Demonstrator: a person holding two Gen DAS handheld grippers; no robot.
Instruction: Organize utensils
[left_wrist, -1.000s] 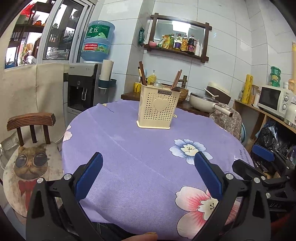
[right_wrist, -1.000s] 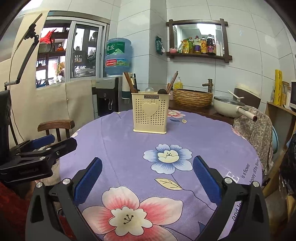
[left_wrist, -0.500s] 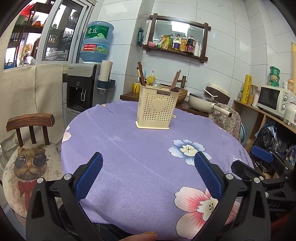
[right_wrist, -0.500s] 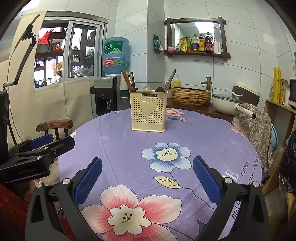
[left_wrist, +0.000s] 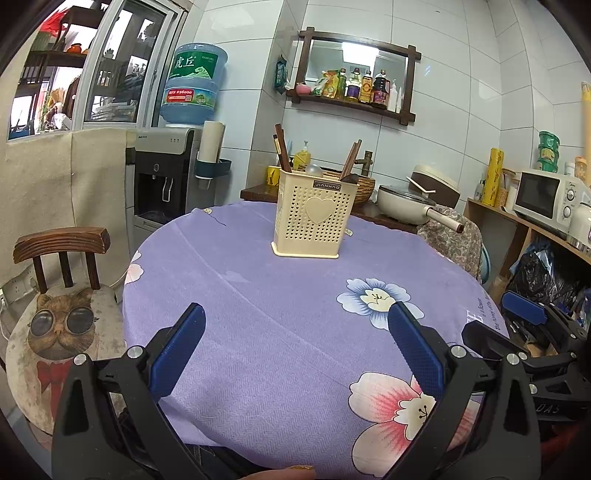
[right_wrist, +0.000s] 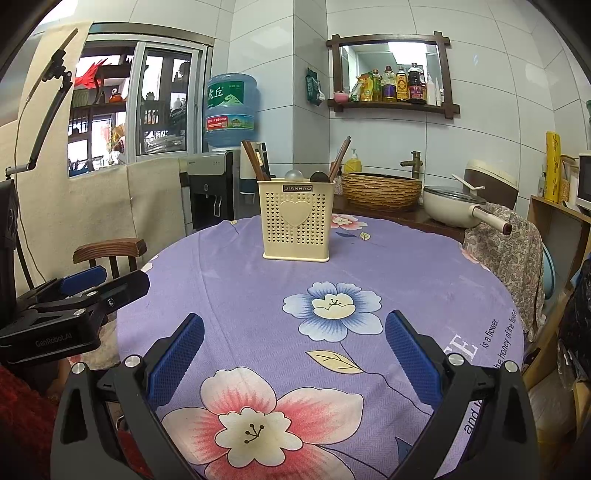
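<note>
A cream perforated utensil holder (left_wrist: 314, 219) with a heart on its front stands upright at the far side of the round table; it also shows in the right wrist view (right_wrist: 297, 221). Dark chopsticks (left_wrist: 282, 149) and spoon ends stick out of it. My left gripper (left_wrist: 295, 347) is open and empty, low over the table's near edge. My right gripper (right_wrist: 293, 347) is open and empty, also near the front edge, to the right of the left one. Both are well short of the holder.
The table wears a purple flowered cloth (left_wrist: 280, 295). A wooden chair with a cat cushion (left_wrist: 62, 332) stands at the left. A water dispenser (left_wrist: 162, 184), a counter with a pan (left_wrist: 406, 201) and a microwave (left_wrist: 546, 195) stand behind and right.
Both views have shifted very slightly; the holder sits a little higher in the frames. Both grippers stay open and empty.
</note>
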